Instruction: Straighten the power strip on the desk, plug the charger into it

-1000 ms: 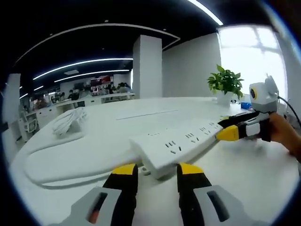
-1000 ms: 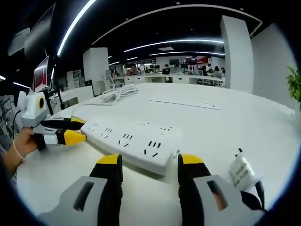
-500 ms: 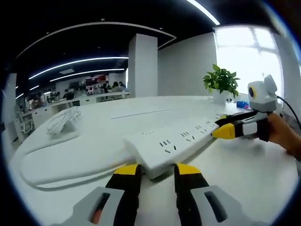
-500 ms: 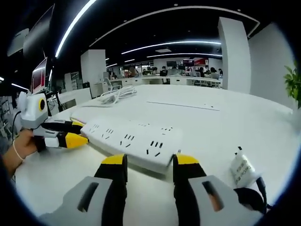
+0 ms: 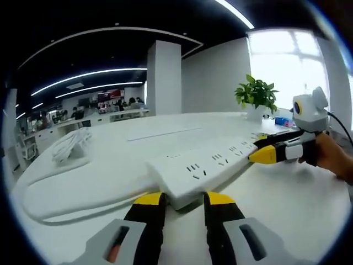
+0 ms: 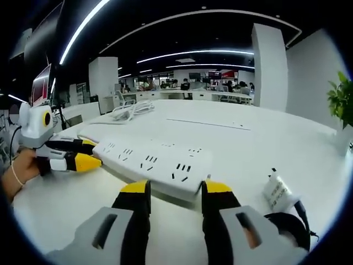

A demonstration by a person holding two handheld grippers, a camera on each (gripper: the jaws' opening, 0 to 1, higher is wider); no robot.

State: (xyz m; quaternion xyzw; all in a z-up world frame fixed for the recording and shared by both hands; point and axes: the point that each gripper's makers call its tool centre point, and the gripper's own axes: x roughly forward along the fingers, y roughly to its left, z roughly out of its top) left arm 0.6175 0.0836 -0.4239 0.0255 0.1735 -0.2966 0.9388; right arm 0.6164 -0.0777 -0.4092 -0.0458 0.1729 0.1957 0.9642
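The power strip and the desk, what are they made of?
The power strip looks like hard white plastic, smooth and matte, with crisp molded socket slots. The desk seems to be a smooth white laminate or painted board with a soft sheen; I can't tell which from here.

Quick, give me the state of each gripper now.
Left gripper: jaws clamped on one end of the power strip.
Right gripper: jaws clamped on the power strip's other end.

Since a second ago: fingers [image 5: 148, 203] of both grippers narrowed onto the power strip [image 5: 203, 170] ends; strip raised slightly off the surface [image 5: 287, 199].
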